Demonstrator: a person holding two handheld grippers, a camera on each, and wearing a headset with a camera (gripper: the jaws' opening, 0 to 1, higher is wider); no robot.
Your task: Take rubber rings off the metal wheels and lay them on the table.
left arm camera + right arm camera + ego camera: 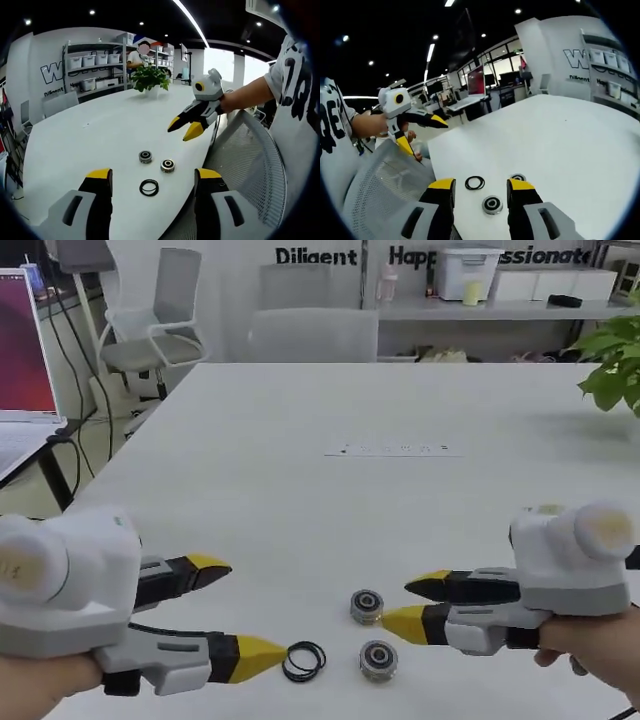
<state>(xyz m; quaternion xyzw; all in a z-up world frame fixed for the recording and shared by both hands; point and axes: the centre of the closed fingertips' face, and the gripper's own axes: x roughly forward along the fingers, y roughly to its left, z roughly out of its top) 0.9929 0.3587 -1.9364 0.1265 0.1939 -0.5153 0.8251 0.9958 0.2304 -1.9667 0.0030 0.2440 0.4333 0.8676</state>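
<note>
the left hand-held gripper (250, 610) hovers low over the near edge of the white counter (300, 440). its yellow-tipped jaws are wide apart with nothing between them. just off its lower jaw tip, thin black rubber rings (304, 661) lie flat on the counter, overlapping one another. to the right of them sit two small metal wheels. the near wheel (378, 659) is just beside the rings, and the far wheel (367, 606) sits a little farther in on the counter. each wheel shows a dark band around a shiny hub; i cannot tell whether that band is a ring. the right hand-held gripper (397, 603) comes in from the other side, held above the counter. its jaws are parted by a narrower gap, grip nothing, and point toward the far wheel. a leafy green plant (612, 365) stands at the counter's far right, and a laptop (22, 350) glows on a desk off to the left.
</note>
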